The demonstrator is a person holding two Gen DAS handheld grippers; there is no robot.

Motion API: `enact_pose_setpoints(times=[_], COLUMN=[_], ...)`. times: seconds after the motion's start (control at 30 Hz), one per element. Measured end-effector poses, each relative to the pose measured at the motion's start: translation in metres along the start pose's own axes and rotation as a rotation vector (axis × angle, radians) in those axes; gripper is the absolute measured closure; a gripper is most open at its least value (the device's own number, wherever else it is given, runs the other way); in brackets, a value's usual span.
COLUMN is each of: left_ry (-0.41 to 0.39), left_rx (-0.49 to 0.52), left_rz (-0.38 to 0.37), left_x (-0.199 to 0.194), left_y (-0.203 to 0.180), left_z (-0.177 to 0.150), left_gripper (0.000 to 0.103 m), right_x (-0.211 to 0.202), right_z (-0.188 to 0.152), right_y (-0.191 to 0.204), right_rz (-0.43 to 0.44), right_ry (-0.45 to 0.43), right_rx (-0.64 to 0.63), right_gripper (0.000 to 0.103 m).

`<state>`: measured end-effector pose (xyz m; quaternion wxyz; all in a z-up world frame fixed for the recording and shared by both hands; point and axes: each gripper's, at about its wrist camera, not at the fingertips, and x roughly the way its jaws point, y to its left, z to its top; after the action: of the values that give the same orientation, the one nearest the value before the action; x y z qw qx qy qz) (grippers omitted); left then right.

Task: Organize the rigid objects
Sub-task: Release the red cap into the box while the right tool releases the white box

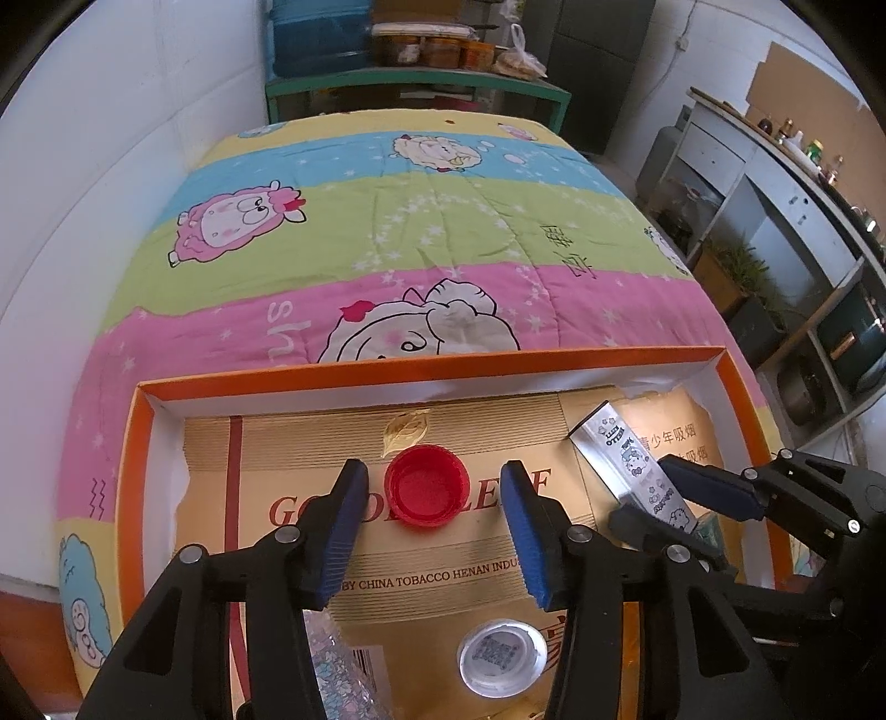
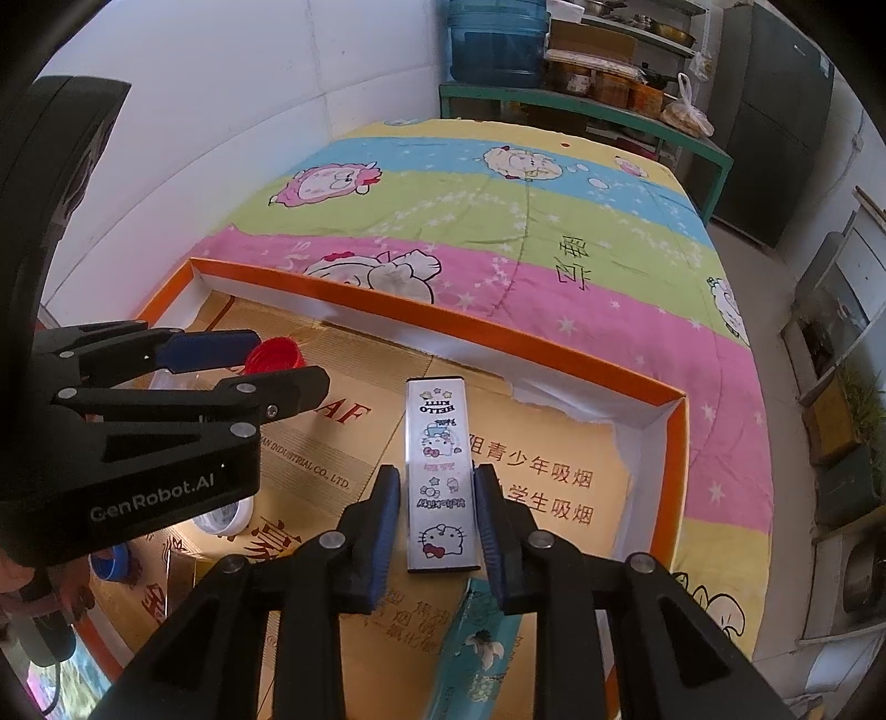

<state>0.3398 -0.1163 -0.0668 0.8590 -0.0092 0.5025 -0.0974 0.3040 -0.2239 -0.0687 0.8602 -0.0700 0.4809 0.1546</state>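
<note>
A red bottle cap (image 1: 426,483), open side up, lies on the gold card lining of an orange-rimmed box (image 1: 421,363) set on a bed. The left gripper (image 1: 434,518) hovers over it with its blue-padded jaws spread, a clear gap on each side of the cap, touching nothing.

To the cap's right in the same box, a flat silver case (image 2: 441,475) printed with cartoon cats and the words "HELLO KITTY" lies along the lining. The right gripper (image 2: 437,531) straddles its near end. Its jaws are released: they stand just off the case's long edges, a thin gap showing on both sides.

The lining carries red lettering: "GO… LEAF", partly hidden by the cap and fingers; "BY CHINA TOBACCO HENAN INDUSTRIAL CO., LTD."; and Chinese characters at right including 青少年吸烟 and 学生吸烟. An embossed gold leaf (image 1: 406,432) sits just above the cap.

Nearer the cameras, a white cap (image 1: 501,657) with a printed code on it lies in the box, and a blue cap (image 2: 111,562) shows in the right wrist view. A teal printed packet (image 2: 479,648) lies below the silver case. The left gripper's body reads "GenRobot.AI".

The bed's quilt (image 1: 443,221) is striped yellow, blue, green and pink with cartoon sheep. Beyond it stand a green-framed shelf (image 1: 421,83) of jars and a large blue water bottle (image 2: 495,39).
</note>
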Motion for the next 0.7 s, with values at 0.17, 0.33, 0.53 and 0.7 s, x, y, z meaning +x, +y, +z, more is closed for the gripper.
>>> enact_pose_setpoints(times=[0.17, 0.33, 0.53, 0.7], left_ry=[-0.011, -0.023, -0.054, -0.070], left_rx=[-0.006, -0.009, -0.013, -0.023], left_rz=[-0.005, -0.015, -0.016, -0.011], left_x=[-0.004, -0.011, -0.025, -0.034], left_y=[0.003, 0.004, 0.006, 0.008], left_z=[-0.001, -0.002, -0.004, -0.009], left_gripper=[0.052, 0.052, 0.052, 0.052], right_x=[-0.002, -0.011, -0.023, -0.028], right_z=[-0.001, -0.001, -0.006, -0.009], right_y=[0.004, 0.005, 0.007, 0.009], right_rz=[-0.007, -0.004, -0.004, -0.016], right_ry=[0.002, -0.018, -0.041, -0.047], right_rx=[-0.013, 0.001, 0.032, 0.054], right_gripper=[0.067, 0.067, 0.067, 0.067])
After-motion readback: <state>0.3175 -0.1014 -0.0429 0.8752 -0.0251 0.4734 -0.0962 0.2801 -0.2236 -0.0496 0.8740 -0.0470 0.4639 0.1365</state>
